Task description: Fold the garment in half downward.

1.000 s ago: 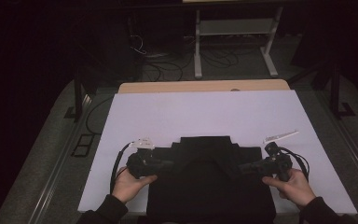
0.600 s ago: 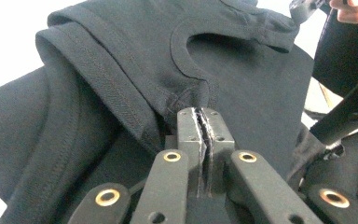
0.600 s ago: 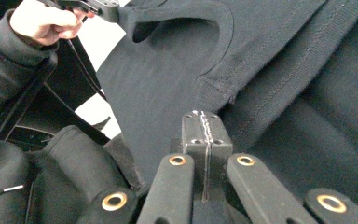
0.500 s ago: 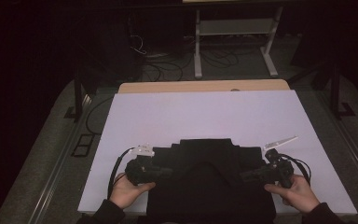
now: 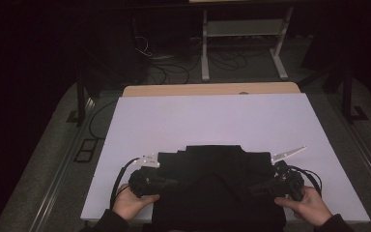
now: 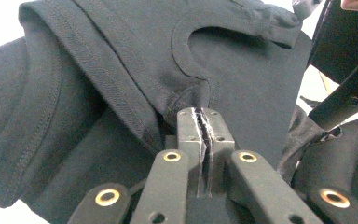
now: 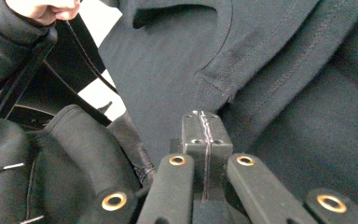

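Note:
A black T-shirt (image 5: 212,164) lies spread on the white table cover (image 5: 212,121), near its front edge. My left gripper (image 5: 174,182) reaches into it from the left, my right gripper (image 5: 251,188) from the right, each held by a hand. In the left gripper view the jaws (image 6: 204,114) are shut, pinching cloth just below the round neckline (image 6: 186,60). The right gripper view shows the same on the other side: jaws (image 7: 204,115) shut on cloth at the collar seam (image 7: 223,84). The shirt's near part is hidden under the grippers and hands.
A strip of wooden tabletop (image 5: 207,90) shows past the far edge of the white cover. Beyond it, on the dark floor, stand a white metal frame (image 5: 241,34) and loose cables (image 5: 164,63). Bare white cover lies behind and beside the shirt.
Both hands have slipped a little toward the near edge, and the shirt has come along with them. The jaws look the same throughout.

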`<state>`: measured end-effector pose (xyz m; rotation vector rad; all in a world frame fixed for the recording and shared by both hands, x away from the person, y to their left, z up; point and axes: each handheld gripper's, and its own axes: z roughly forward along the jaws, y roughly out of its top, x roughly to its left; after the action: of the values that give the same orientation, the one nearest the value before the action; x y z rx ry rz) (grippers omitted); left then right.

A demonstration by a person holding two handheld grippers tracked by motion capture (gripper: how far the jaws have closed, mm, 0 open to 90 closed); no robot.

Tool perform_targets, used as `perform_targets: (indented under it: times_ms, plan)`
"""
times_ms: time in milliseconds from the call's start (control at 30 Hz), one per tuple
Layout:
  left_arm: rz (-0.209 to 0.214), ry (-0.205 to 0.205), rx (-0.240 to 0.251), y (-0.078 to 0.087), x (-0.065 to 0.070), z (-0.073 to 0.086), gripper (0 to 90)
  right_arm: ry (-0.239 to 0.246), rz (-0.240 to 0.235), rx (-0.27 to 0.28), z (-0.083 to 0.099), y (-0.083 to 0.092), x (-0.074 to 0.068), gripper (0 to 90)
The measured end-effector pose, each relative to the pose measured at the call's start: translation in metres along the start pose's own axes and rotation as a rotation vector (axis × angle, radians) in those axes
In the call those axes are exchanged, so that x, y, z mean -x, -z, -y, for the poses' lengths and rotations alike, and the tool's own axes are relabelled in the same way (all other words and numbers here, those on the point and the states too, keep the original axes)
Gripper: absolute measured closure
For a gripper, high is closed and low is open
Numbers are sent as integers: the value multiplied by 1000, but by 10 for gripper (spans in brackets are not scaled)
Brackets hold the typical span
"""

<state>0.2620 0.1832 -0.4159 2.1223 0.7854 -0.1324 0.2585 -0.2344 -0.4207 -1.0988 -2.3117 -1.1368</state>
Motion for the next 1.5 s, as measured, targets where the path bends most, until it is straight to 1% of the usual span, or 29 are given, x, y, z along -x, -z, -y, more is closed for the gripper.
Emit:
perform_targets:
  times_ms: [133, 300, 467, 600, 633, 700, 767, 833, 867, 933, 1067, 1133, 1267, 1367, 1433, 1500]
  plan:
    - [5, 1, 5, 2, 1, 2, 865, -2, -5, 2, 3, 2, -1, 891]
    - [14, 1, -5, 3, 4, 4, 865, -5, -3, -1, 7, 1, -1, 890]
    - [7, 12, 7, 6, 3, 5, 864, -2, -12, -3, 8, 1, -1, 890]
    - [7, 12, -6, 5, 4, 5, 863, 8, -3, -7, 9, 0, -3, 890]
    - [7, 8, -8, 5, 4, 5, 862, 7, 0, -7, 10, 0, -4, 890]
    - [9, 16, -15, 3, 4, 6, 856, 8, 2, -10, 10, 0, -4, 889]
    - [8, 16, -21, 2, 2, 7, 853, 3, -3, -10, 11, -1, -3, 888]
    - [11, 20, -16, 2, 2, 7, 841, 1, 3, -11, 11, -1, -3, 882]
    - [10, 13, -11, 3, 2, 7, 822, -1, 5, -7, 11, -1, -3, 882]
    - [6, 4, -2, 3, 2, 7, 767, 6, 11, 6, 11, -1, -4, 840]
    - [-35, -14, 5, 3, 4, 6, 610, 26, 35, 22, 11, 1, -6, 749]
    - [-56, -22, 17, 4, 3, 5, 530, 36, 43, 35, 10, 2, -7, 695]
    - [-90, -5, 69, 10, 0, 5, 397, 62, 73, 68, 8, 6, -9, 559]
    - [-91, 11, 102, 14, -3, 3, 330, 83, 100, 87, 7, 7, -10, 428]
    - [-70, 12, 113, 16, -5, 2, 274, 93, 120, 86, 5, 8, -11, 366]
    - [-60, 11, 113, 16, -6, 1, 249, 105, 140, 86, 3, 8, -11, 308]
